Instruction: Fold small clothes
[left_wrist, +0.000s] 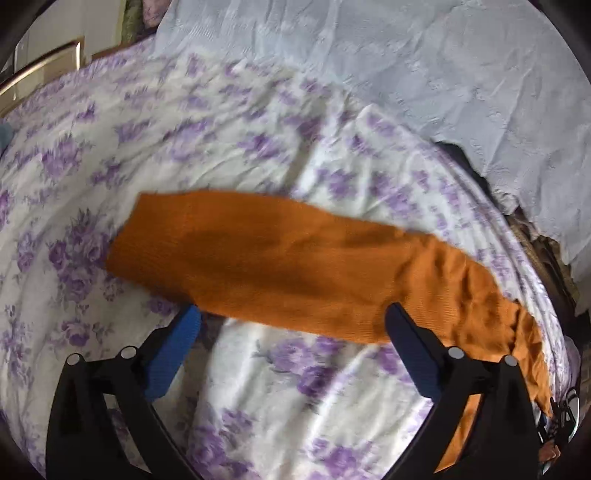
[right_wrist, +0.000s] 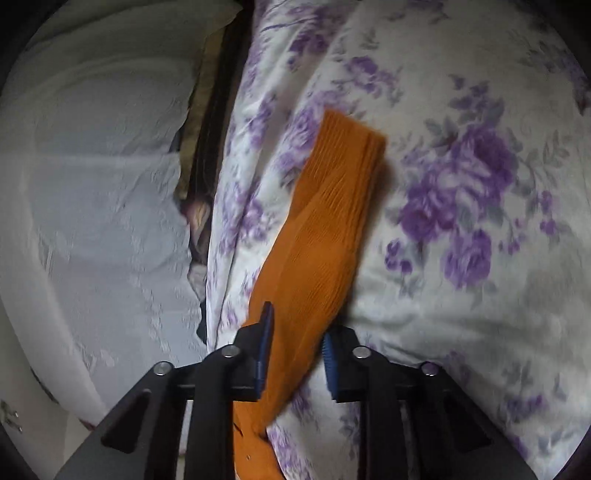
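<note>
While left tongs (left_wrist: 291, 325) gape empty | right tongs (right_wrist: 295, 328) straddle orange cloth (right_wrist: 317, 236), grip unclear.

Both the left gripper (left_wrist: 291, 314) and right gripper (right_wrist: 297, 332) have black angular frames, silver pins and ribbed blue-padded jaws.
</note>
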